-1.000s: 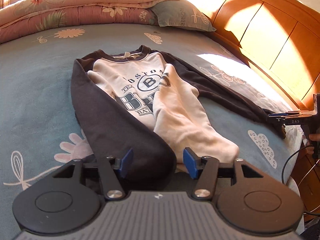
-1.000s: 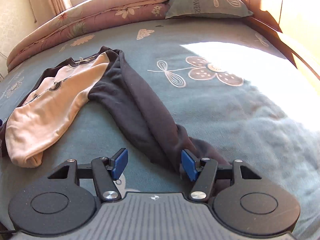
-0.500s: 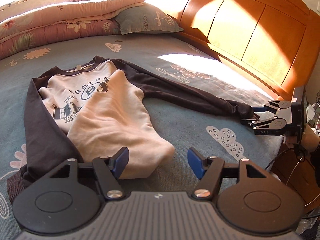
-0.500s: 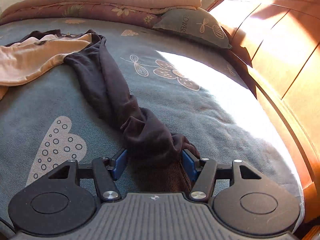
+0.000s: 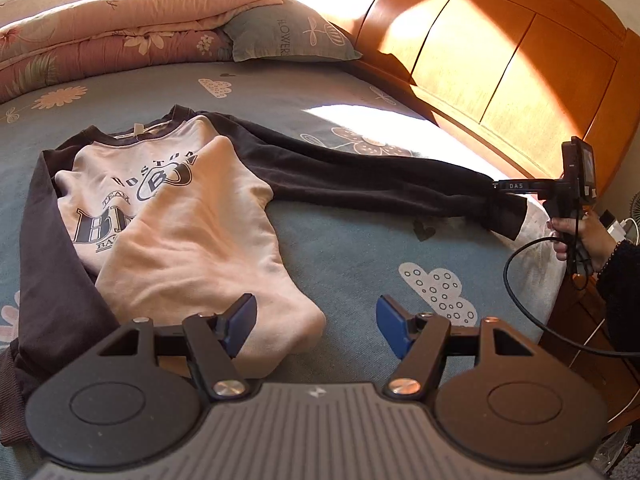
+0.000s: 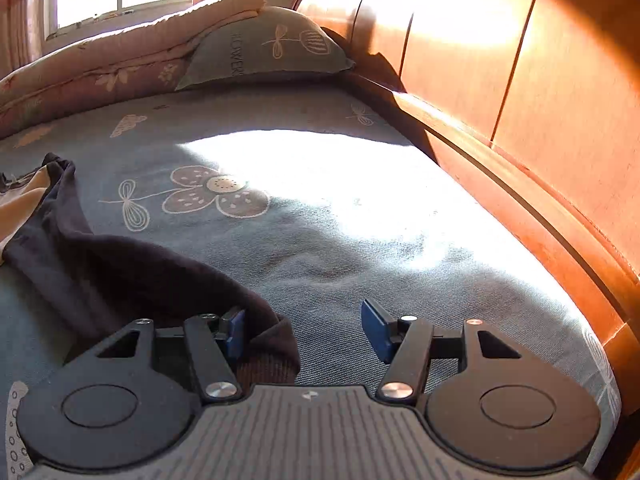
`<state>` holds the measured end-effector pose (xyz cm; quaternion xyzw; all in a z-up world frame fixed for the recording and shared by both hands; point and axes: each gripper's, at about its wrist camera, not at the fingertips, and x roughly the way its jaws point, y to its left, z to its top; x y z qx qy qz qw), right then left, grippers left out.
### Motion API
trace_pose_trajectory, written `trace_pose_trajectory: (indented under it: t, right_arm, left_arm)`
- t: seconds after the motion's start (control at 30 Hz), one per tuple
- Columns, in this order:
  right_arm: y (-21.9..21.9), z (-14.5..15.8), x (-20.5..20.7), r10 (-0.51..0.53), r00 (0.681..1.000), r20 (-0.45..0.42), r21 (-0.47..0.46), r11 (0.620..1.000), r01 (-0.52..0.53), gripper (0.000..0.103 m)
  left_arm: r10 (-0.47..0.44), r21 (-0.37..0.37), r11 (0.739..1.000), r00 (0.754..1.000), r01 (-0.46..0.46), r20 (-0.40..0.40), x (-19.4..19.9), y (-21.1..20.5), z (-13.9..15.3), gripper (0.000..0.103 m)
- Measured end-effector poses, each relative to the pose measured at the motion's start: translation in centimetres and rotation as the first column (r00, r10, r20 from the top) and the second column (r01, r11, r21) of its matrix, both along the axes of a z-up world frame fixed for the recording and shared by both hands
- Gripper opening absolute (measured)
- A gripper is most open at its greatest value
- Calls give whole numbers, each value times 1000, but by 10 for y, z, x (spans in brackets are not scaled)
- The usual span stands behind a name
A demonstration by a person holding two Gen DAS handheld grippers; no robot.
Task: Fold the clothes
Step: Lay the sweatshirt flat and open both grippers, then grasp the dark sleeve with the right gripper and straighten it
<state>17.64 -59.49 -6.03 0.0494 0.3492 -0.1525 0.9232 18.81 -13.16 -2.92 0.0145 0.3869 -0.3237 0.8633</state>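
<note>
A cream sweatshirt (image 5: 188, 240) with dark sleeves and a BOSTON print lies on the blue bedspread (image 5: 352, 248), its body folded over itself. My left gripper (image 5: 316, 326) is open just above the bedspread, its left finger over the cream hem. The right sleeve (image 5: 360, 184) stretches straight out to my right gripper (image 5: 516, 186), which a hand (image 5: 580, 236) holds at the bed's edge. In the right wrist view my right gripper (image 6: 305, 332) is open, and the dark sleeve cuff (image 6: 268, 348) lies slack against its left finger. The left sleeve (image 5: 52, 280) runs down the shirt's left side.
A wooden headboard (image 5: 500, 52) runs along the right side of the bed. A blue pillow (image 5: 288, 36) and a folded pink quilt (image 5: 120, 40) lie at the far end. A black cable (image 5: 520, 300) hangs from the right gripper past the bed's edge.
The right sleeve has been drawn out straight to the right. Its cuff, bunched between the right fingers half a second ago, now lies beside the left finger. My left gripper moved right, off the left sleeve.
</note>
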Motion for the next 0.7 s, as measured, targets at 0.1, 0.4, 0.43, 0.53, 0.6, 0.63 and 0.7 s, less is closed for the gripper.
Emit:
trace_pose_trajectory:
  t: [0.1,0.4,0.43,0.53,0.6,0.63,0.7]
  right_arm:
    - [-10,-1,-13,-27,1000,14,48,999,26,63]
    - [-32,-34,-48,-148,989,33,253,958,135,67]
    - [-32,-36,-48,-156,987,45,261,955,139,69]
    - [-28,-40,-44,-162,984,73,280,950,136,71]
    - [-23,-41,-35,-140,987,76,275,955,114,69]
    - [-19,-41,-29,-126,990,69,261,960,104,59]
    - [-16,-38,-20,-97,993,66,260,962,77,42]
  left_arm:
    - [-8,1,1000,1000,8,-7,-1,0,-3,67]
    - [-6,9,1000,1000,6,-29,0,-6,-9,69]
    - [-5,10,1000,1000,6,-31,0,-7,-9,69]
    - [-4,12,1000,999,5,-37,1,-10,-11,70]
    - [-4,9,1000,999,5,-39,0,-12,-12,70]
    - [-6,8,1000,999,7,-41,0,-12,-11,70]
    - [-10,8,1000,999,10,-37,0,-13,-10,70]
